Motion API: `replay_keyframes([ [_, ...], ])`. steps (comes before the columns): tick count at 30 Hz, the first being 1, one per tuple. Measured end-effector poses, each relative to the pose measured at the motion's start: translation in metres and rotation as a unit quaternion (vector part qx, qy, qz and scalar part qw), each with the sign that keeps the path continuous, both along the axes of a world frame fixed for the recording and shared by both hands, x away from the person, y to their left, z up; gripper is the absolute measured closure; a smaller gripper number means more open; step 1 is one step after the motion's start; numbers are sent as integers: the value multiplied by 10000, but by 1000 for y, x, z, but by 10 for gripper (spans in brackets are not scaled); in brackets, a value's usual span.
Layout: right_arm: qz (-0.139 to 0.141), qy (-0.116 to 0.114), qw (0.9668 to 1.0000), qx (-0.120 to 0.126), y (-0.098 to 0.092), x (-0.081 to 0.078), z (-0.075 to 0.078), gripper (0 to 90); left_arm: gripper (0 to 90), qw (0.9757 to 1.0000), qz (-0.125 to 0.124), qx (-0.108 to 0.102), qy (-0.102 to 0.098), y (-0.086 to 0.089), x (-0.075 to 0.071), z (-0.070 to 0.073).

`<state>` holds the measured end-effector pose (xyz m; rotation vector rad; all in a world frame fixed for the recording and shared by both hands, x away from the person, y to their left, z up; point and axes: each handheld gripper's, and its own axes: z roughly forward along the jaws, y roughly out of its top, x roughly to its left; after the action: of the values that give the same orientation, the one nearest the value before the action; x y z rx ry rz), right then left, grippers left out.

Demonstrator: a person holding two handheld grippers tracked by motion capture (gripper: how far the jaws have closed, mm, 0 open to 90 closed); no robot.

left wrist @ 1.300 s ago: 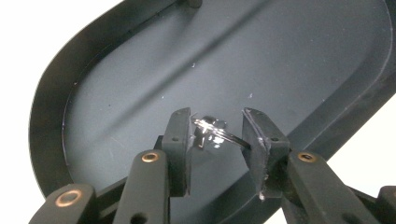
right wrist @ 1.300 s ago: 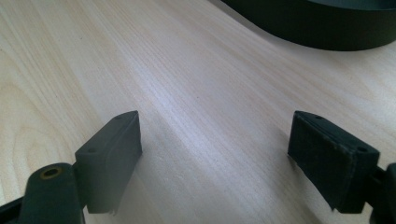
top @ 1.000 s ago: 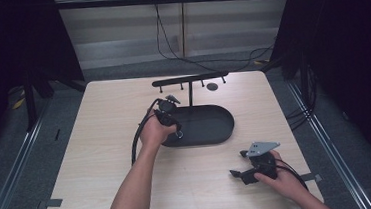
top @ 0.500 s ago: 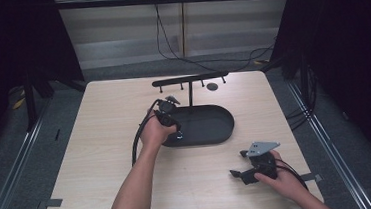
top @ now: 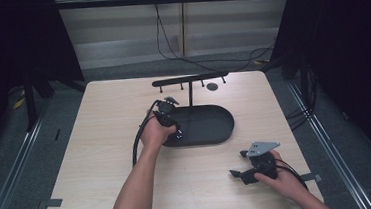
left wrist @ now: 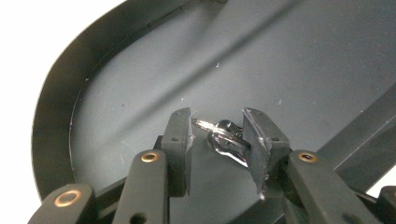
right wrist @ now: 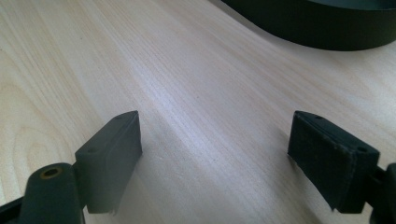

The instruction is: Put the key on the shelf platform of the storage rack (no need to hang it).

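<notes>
Table [top: 102, 156]: pale wood-grain top, rectangular, standing on grey floor between two floor rails; dark curtains to either side, a light panelled wall behind with black cables hanging down. Oval tray [top: 215, 129]: black, shallow-rimmed, near the table's centre, with a black T-shaped stand [top: 189, 79] rising at its far edge. Left gripper [left wrist: 217, 133]: over the tray's left end, jaws closed upon a small shiny metal ring [left wrist: 223, 139] just above the tray floor. Right gripper [right wrist: 215, 158]: on bare wood near the tray's front right, well apart from it, jaws spread wide with nothing between.
</notes>
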<state>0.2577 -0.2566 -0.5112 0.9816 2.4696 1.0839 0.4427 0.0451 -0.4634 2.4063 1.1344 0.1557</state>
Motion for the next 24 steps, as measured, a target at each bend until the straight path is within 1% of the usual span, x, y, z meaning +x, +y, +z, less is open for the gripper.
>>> replay_keyframes([
  [1,-3,4,10000,1,0,0,0,170,634,10000,29,4,-31,0,0,0],
  [4,-1,1,10000,0,0,0,0,170,631,10000,33,28,-33,1,0,-1],
  [5,0,0,10000,0,0,0,0,170,629,9999,52,20,-85,1,0,-1],
  [6,0,0,10000,0,0,0,0,170,628,9999,52,20,-85,1,0,-1],
  [7,-4,3,10000,0,0,0,0,170,625,9999,87,-13,-125,1,-1,-1],
  [9,-4,3,10000,1,0,0,0,170,604,9999,101,-3,-136,1,-1,0],
  [10,-4,3,10000,1,0,0,0,170,600,9998,74,-6,-189,1,-1,0],
  [14,-5,2,10000,1,0,0,0,170,576,9997,116,-69,-193,1,-2,1],
  [16,-6,5,10000,2,0,0,0,171,566,9998,84,-58,-197,2,-2,3],
  [18,-6,4,10000,2,0,0,0,170,559,9997,102,-120,-161,2,-3,4],
  [21,-5,0,10000,1,0,0,0,170,553,9997,71,-117,-213,3,-3,5],
  [22,-5,0,10000,0,0,0,0,170,545,9996,96,-153,-222,3,-3,5],
  [23,-3,-2,10000,-1,0,0,0,170,543,9997,99,-171,-156,3,-4,6],
  [24,-5,0,10000,2,0,0,0,170,539,9998,64,-158,-141,4,-4,7],
])
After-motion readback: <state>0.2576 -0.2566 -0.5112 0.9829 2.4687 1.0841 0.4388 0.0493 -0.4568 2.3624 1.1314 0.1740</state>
